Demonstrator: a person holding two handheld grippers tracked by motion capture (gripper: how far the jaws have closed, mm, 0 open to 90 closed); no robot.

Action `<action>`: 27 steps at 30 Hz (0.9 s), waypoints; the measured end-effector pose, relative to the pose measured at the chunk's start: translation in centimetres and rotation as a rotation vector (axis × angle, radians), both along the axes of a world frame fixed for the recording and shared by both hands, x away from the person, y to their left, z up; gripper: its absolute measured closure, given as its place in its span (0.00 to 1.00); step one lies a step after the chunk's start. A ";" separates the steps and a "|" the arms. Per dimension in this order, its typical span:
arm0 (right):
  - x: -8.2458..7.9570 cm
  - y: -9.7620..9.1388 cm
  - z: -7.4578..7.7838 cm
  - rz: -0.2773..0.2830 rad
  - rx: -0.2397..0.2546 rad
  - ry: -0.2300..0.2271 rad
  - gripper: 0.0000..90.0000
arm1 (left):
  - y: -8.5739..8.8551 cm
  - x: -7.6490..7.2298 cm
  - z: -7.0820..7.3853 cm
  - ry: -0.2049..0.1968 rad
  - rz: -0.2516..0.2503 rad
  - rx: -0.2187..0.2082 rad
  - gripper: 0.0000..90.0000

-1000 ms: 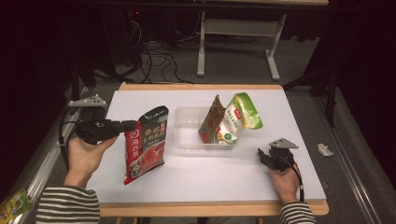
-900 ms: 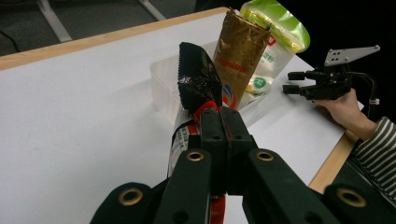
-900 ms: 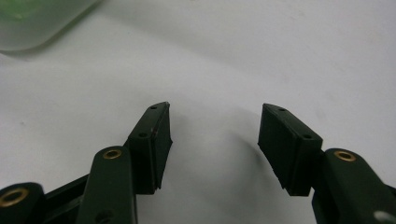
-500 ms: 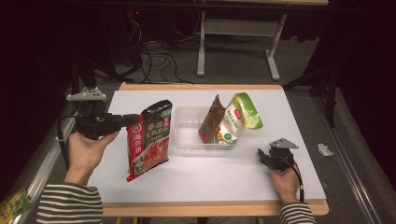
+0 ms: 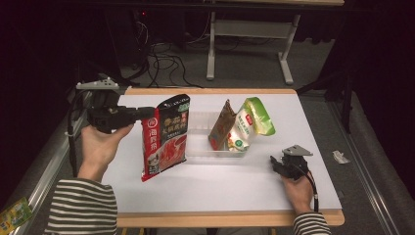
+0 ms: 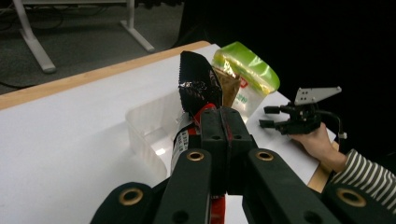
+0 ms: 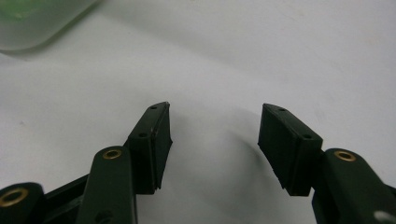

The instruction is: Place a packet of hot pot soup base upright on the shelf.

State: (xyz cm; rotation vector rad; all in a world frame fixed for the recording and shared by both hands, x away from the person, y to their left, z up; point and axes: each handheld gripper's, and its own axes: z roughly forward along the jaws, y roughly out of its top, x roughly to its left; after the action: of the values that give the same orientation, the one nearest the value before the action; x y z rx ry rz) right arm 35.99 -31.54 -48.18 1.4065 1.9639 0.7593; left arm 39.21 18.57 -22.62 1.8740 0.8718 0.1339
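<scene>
A red and black food pouch (image 5: 165,134) hangs upright over the left part of the white table (image 5: 220,183), held by its left edge. My left gripper (image 5: 148,113) is shut on the pouch (image 6: 196,91), jaws pressed together around its edge. A clear plastic tray (image 5: 195,147) sits mid-table with a brown pouch (image 5: 221,125) and a green and white pouch (image 5: 249,125) leaning in it. My right gripper (image 5: 276,164) rests low at the table's right front, open, with nothing between its pads (image 7: 215,140).
Table legs and cables (image 5: 166,58) lie on the dark floor beyond the far edge. A small yellow-green packet (image 5: 13,213) lies off the table at the lower left. A scrap of paper (image 5: 340,156) lies on the floor at the right.
My left gripper has lifted the red pouch and carried it right, toward the tray; the pouch now hangs upright. The right gripper has stayed put.
</scene>
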 end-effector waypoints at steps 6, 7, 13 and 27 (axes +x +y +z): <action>0.0 0.0 0.0 0.004 -0.004 -0.003 0.49 | -1.7 0.9 0.7 -0.014 -0.003 0.005 1.00; 0.0 0.0 0.0 0.004 -0.005 -0.002 0.49 | -2.0 1.0 0.7 -0.017 -0.003 0.004 1.00; 0.0 0.0 0.0 0.004 -0.012 -0.001 0.49 | -3.5 2.2 0.8 -0.019 0.000 -0.007 1.00; -0.1 0.2 0.0 0.001 -0.015 -0.003 0.49 | -6.1 4.5 -0.2 -0.053 0.044 0.043 1.00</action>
State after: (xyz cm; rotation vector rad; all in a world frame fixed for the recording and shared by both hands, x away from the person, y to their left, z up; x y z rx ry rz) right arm 35.88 -31.38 -48.16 1.3946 1.9646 0.7449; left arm 43.72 12.44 -22.77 1.8834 0.8801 0.2307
